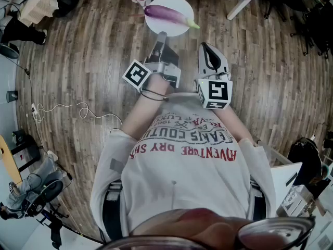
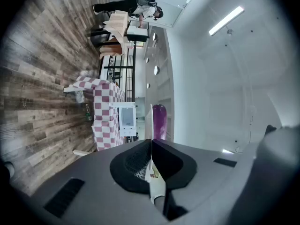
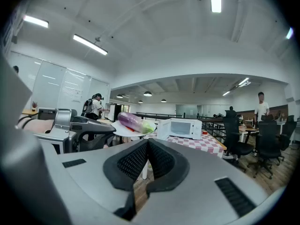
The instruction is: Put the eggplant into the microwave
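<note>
Right gripper (image 1: 207,48), nearest the chest, is pressed together and empty. Left gripper (image 1: 162,36) pinches the near rim of the plate (image 1: 155,21); the eggplant (image 1: 167,13) lies crosswise, left to right, just beyond it, with the microwave (image 3: 180,128) farther ahead.

The purple eggplant (image 1: 167,13) has a smooth, glossy skin. It lies on a round white plate (image 1: 174,29) with a smooth, glazed look. The plate's thin rim sits between the matt black, ribbed pads (image 2: 133,162) of the left gripper (image 2: 151,146). Its shell is matt grey plastic, like the right gripper (image 3: 147,146). Ahead of the right jaws, a red-and-white checked cloth (image 3: 206,142) bears a smooth white microwave (image 3: 180,128). Below lies a matt, grainy wood-plank floor (image 1: 78,61).
</note>
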`<control>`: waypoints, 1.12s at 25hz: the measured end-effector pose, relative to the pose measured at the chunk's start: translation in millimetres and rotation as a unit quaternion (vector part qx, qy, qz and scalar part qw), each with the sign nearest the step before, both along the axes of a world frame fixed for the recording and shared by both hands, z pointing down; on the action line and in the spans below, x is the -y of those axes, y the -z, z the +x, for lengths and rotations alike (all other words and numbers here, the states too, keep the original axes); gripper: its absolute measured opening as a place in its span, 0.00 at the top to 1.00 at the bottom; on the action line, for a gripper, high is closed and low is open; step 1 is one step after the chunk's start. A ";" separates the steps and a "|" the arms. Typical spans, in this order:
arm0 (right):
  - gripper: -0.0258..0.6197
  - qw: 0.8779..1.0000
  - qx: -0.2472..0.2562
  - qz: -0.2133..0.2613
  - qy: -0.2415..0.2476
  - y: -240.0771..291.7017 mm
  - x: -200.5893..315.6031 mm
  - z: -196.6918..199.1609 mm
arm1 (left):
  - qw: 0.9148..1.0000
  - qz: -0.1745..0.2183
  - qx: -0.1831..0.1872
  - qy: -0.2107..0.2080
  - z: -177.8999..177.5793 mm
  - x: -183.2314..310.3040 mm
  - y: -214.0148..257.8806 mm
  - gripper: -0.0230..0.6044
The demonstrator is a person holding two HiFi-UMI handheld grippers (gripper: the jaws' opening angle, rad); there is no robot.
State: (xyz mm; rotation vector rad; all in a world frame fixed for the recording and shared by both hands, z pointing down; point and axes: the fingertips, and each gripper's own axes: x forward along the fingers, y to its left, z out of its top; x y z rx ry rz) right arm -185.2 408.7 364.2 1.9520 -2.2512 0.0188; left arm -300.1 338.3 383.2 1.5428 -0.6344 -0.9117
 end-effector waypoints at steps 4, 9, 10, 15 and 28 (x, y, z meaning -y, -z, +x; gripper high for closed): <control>0.92 1.000 -0.002 0.003 -0.002 0.3 -1.8 1.0 | 1.000 -0.001 0.000 -0.001 0.6 -1.5 -1.0 0.91; 0.92 1.000 0.000 0.000 -0.001 -3.2 -4.5 -0.5 | 1.000 -0.001 0.000 -0.002 0.0 -4.4 -2.9 0.91; 0.92 1.000 0.000 0.000 -0.001 -3.7 -5.1 -1.1 | 1.000 -0.002 0.000 -0.002 -0.5 -4.9 -3.5 0.91; 0.92 1.000 0.007 -0.002 -0.005 -5.2 -3.8 -1.3 | 1.000 -0.005 0.000 -0.003 -1.7 -3.8 -5.4 0.91; 0.92 0.999 0.031 -0.023 -0.008 -24.0 12.4 21.0 | 1.000 -0.027 0.006 -0.001 14.1 14.4 -24.0 0.91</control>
